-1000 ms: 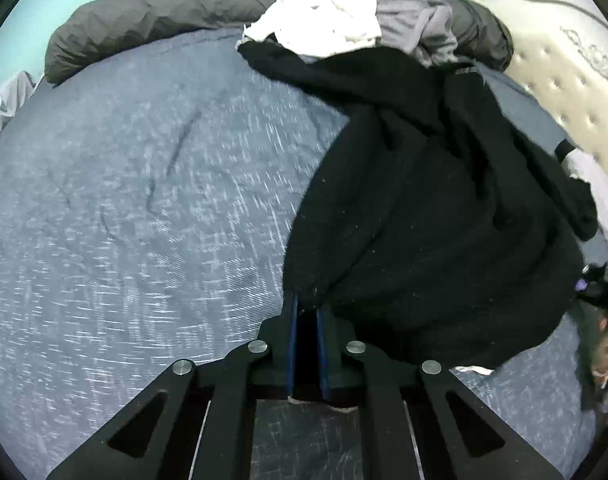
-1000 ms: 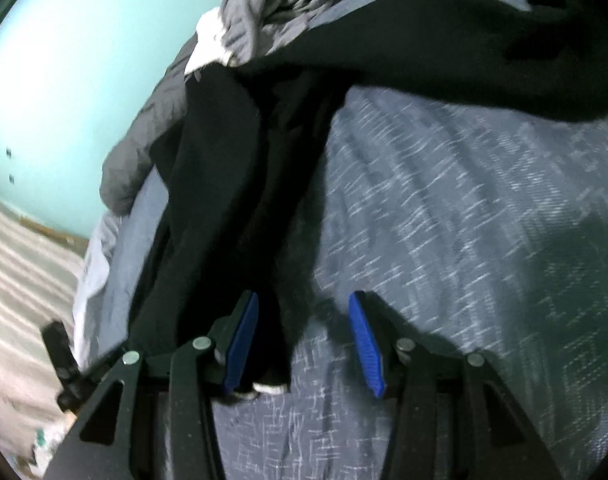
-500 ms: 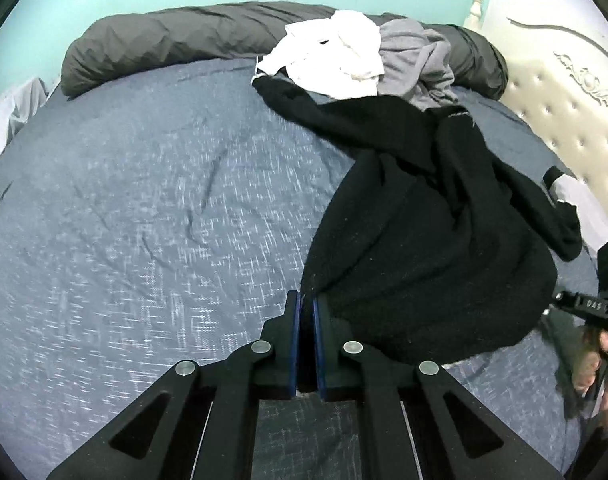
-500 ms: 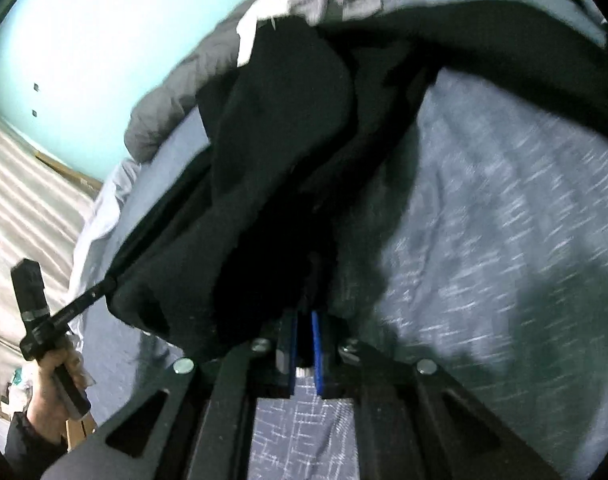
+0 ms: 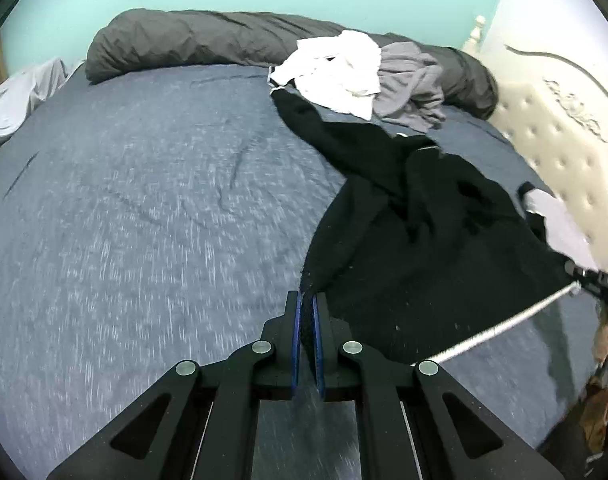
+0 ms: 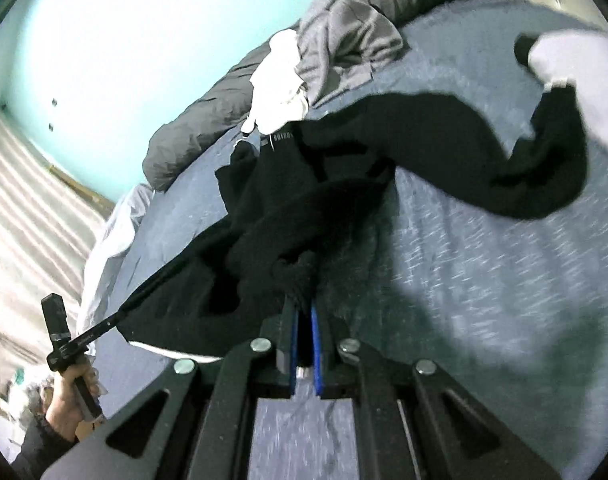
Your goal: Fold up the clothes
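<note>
My left tool [image 5: 306, 300] is clamped on the near edge of the black top [image 5: 415, 216], and my right tool [image 6: 304, 308] pinches a bunched fold of the same top [image 6: 304, 200]. The top lies on the right half of the bed [image 5: 144, 200], its long axis running from my tools away toward the pile at the far side. One sleeve reaches up to that pile; the other curls off to the right toward a pale pillow [image 6: 575, 64]. The edge between my tools is pulled into a taut line, lifted off the bed. The pile holds a crumpled white shirt [image 5: 335, 72] and a grey garment [image 5: 411, 80], both touching a long dark grey bolster [image 5: 192, 40] against the teal wall. A cream tufted headboard [image 5: 555, 152] stands to the right. The bed cover is blue-grey, flecked and softly wrinkled; the top is matte and soft.
</note>
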Tool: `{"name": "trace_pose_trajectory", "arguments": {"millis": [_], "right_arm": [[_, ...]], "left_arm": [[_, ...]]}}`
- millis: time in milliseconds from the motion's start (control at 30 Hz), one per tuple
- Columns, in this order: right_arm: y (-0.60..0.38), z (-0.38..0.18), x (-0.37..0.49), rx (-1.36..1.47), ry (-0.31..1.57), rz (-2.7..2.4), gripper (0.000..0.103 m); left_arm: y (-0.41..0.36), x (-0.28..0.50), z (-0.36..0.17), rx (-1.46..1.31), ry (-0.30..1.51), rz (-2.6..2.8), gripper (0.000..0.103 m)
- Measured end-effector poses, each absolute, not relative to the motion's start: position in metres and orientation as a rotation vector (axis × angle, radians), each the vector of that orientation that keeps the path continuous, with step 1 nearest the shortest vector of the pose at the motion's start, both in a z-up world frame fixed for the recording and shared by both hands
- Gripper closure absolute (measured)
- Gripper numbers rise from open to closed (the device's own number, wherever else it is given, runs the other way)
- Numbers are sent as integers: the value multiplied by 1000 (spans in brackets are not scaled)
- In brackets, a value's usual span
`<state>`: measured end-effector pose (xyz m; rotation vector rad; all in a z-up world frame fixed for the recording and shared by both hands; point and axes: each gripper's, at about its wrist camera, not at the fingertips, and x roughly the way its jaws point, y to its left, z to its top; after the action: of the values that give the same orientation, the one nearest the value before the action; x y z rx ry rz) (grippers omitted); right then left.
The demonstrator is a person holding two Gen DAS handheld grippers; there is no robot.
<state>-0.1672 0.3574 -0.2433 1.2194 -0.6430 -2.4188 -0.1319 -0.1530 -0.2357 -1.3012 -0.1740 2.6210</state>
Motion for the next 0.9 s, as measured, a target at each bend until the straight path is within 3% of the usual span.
{"name": "trace_pose_trajectory", "arguments": {"millis": [167,333,633,833,900], "right_arm": [[357,-208,-129,1267,-432,-2426,98],[352,-227,-86,1392,-201,-2428,98],[369,-291,-51,1560,-162,-2413,98],[381,-298,-49,1613,-199,-2413,96],[388,-295,-51,1614,-228,-2430,86]], "left_arm": [[-148,-86,-232,-1305,-197,2564,97],[-124,-45,-239,-1325,-115,2500,97],[-104,-31,-286,-1480,-93,2353,94],[-118,-38,-294,-1498,-246,2369,87],[-114,-44,-300,-1514,-231,2369,68]]}}
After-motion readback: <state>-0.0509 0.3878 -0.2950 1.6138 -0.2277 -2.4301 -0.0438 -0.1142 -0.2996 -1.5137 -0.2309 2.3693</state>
